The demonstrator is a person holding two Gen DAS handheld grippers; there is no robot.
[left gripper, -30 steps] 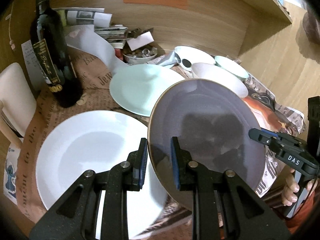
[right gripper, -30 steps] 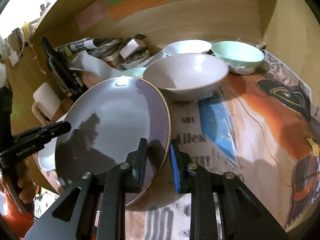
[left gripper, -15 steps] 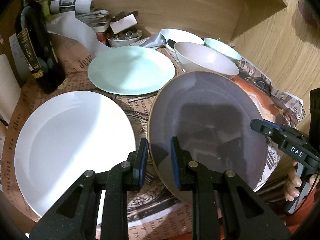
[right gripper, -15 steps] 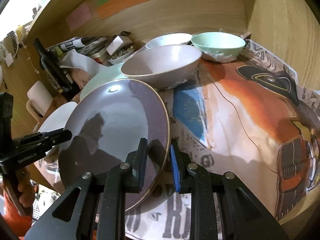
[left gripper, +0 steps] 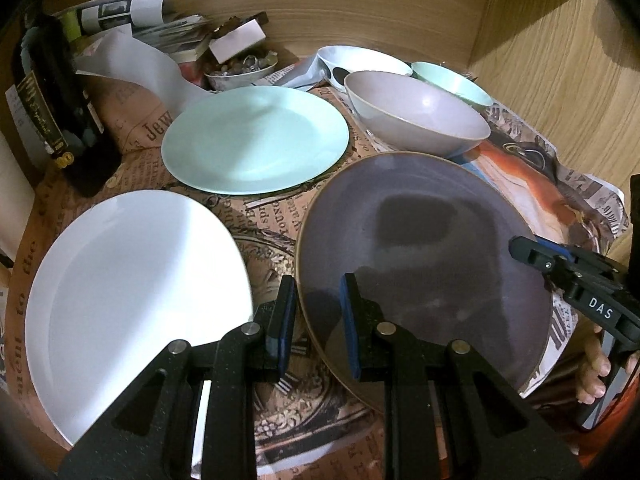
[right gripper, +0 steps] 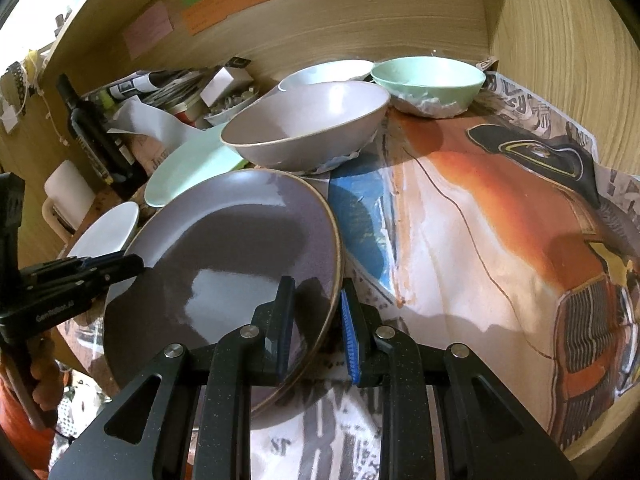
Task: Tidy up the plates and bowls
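Note:
A purple-grey plate (left gripper: 424,256) is held between both grippers, low over the paper-covered table. My left gripper (left gripper: 318,320) is shut on its left rim. My right gripper (right gripper: 316,330) is shut on its right rim; the plate also shows in the right wrist view (right gripper: 224,264). A white plate (left gripper: 128,296) lies to the left. A mint plate (left gripper: 256,140) lies behind it. A mauve bowl (left gripper: 416,112), a mint bowl (left gripper: 452,80) and a white bowl (left gripper: 360,60) stand at the back right.
A dark wine bottle (left gripper: 52,112) stands at the far left. Rolled papers, a box and a small dish of trinkets (left gripper: 240,68) crowd the back wall. Wooden walls close the back and right. Printed paper (right gripper: 480,240) covers the table at right.
Both grippers have carried the purple-grey plate lower and nearer the table's front. The white plate and the mint plate now show fully to its left.

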